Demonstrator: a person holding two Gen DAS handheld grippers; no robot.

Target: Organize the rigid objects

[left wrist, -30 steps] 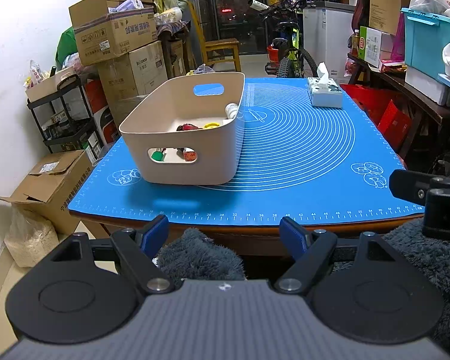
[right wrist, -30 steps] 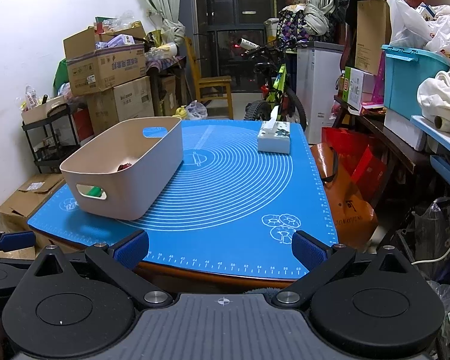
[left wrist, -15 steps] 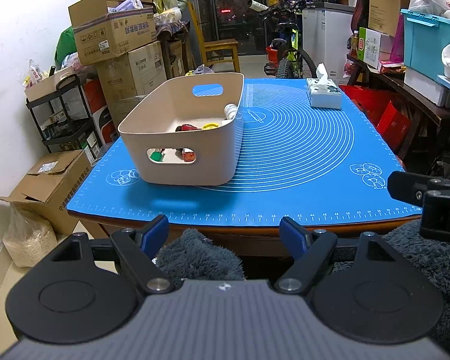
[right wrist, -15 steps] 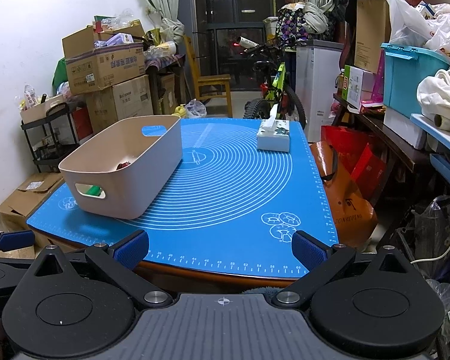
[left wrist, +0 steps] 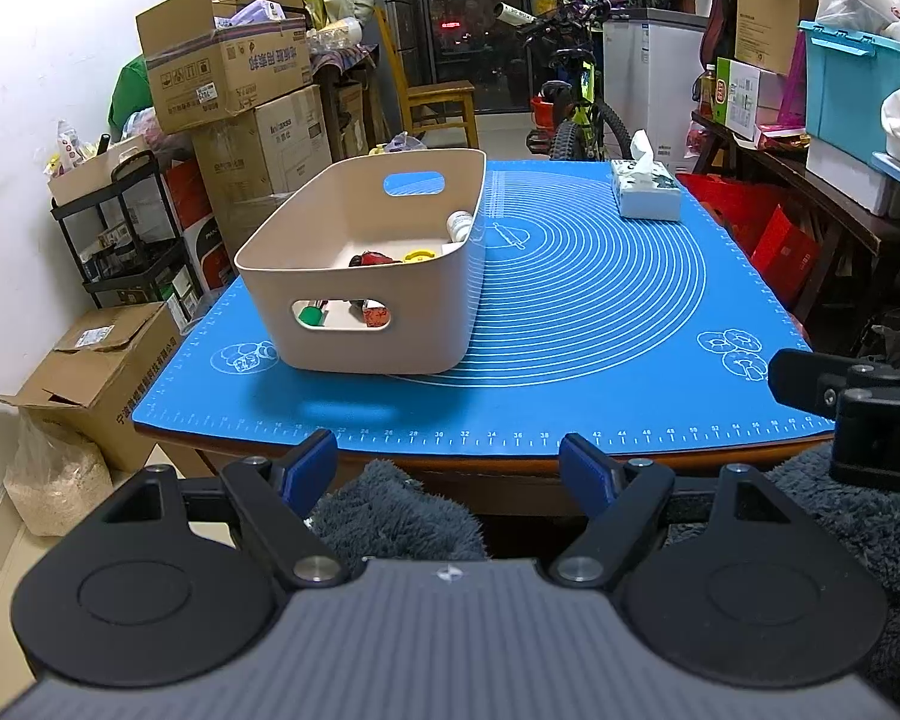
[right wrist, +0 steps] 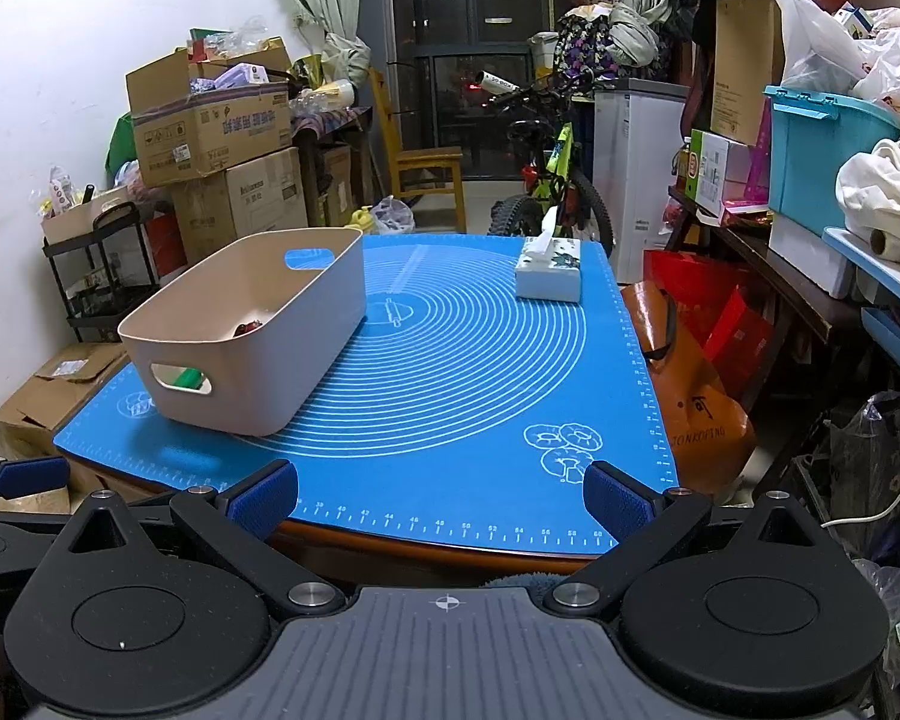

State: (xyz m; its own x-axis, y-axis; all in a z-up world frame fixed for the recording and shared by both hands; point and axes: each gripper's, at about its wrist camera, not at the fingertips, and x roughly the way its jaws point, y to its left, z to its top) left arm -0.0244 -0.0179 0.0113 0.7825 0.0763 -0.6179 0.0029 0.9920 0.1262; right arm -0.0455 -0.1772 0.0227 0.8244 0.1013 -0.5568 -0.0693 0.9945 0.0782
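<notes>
Blue-padded, the left gripper [left wrist: 449, 461] and right gripper [right wrist: 441, 498] both hang spread and empty at the bottom of frame. The beige bin [left wrist: 384, 300] lies ahead toward upper left, long axis running away, nearer the left; its small objects [left wrist: 384, 257] are mostly hidden by the wall.

Left claw [left wrist: 449, 471], right claw [right wrist: 441, 504]: black arms, blue pads, silver screws, ribbed grey base.

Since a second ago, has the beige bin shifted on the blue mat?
No. In the left wrist view the beige bin sits at the same spot against the blue mat rings and the cartoon print by its near left corner.
</notes>
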